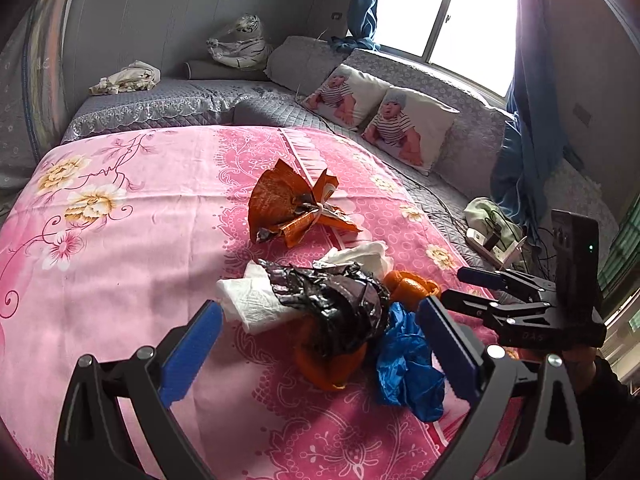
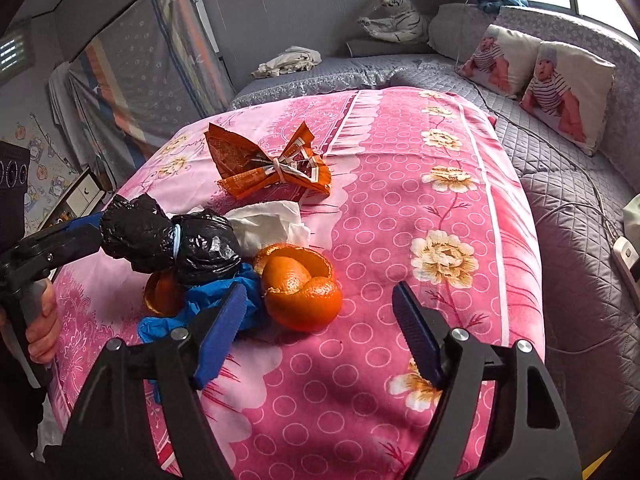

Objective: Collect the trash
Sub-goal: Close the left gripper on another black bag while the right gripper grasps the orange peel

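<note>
The right gripper [image 2: 318,334] hovers low over the pink cloth [image 2: 400,240] with its jaws spread wide and nothing between them; its left finger [image 2: 222,336] lies against the blue glove [image 2: 192,316], and the orange peel [image 2: 298,286] sits just ahead of the gap, an open cup of rind. The left gripper [image 1: 318,346] is likewise wide apart, its fingers either side of the heap, and whether they touch the black bag [image 1: 336,304] cannot be told from its own camera; in the right wrist view its tips are hidden behind the bag's bunched neck, so a grip cannot be confirmed. The bag, crumpled and tied with a pale band, lies on top of the glove and a second piece of peel [image 1: 328,364], with white tissue [image 1: 256,300] sticking out to its left and behind it. All of this trash is huddled together near the front edge of the cloth. Farther back, apart from the heap, an orange wrapper [image 1: 288,208] lies alone, cinched at the middle like a bow. Beyond the cloth runs a grey quilted sofa [image 1: 180,100] with two baby-print pillows [image 1: 384,124], a crumpled cream rag [image 1: 128,78], and a white tiger toy [image 1: 242,42] in the corner, beneath a bright window [image 1: 448,12] with blue curtains.
</note>
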Motion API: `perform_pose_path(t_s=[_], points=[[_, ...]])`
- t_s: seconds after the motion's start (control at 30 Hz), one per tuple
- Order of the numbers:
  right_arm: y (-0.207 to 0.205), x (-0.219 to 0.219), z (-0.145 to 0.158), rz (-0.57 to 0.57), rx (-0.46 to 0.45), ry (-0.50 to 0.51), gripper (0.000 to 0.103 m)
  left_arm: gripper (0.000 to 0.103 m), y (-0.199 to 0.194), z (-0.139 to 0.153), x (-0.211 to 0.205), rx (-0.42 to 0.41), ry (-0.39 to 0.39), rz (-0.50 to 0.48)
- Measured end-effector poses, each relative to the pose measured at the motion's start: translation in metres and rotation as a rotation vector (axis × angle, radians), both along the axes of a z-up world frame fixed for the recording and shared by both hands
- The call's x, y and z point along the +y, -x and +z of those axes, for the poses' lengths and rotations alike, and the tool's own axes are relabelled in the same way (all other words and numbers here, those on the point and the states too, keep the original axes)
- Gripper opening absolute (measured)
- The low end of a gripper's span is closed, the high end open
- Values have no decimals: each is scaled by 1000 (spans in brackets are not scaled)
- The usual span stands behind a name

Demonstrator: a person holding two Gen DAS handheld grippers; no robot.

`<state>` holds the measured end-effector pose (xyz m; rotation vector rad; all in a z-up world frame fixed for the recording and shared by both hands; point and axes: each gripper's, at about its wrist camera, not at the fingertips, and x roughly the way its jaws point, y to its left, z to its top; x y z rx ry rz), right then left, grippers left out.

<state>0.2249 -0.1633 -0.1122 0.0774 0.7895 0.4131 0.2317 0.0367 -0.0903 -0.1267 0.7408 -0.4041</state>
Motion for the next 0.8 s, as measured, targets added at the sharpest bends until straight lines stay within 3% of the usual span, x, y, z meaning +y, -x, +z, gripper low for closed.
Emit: perform_pose_path(t_s=[0.3, 0.4, 0.6, 0.67, 0.8], points=[[-13, 16, -9, 36, 40, 28, 61, 95, -14, -7, -17, 20, -50, -11], [-16, 21, -12, 45, 47, 37, 60, 90, -23, -11, -19, 42, -54, -7], [-23, 23, -16, 46, 70, 33, 51, 63, -39, -21, -19, 92, -47, 5], [-23, 22, -18, 46, 77, 25, 50, 47, -40, -23, -19, 102, -40, 7], [-24, 23, -20, 47, 90, 18, 48, 38, -37, -25, -19, 100, -51, 22]])
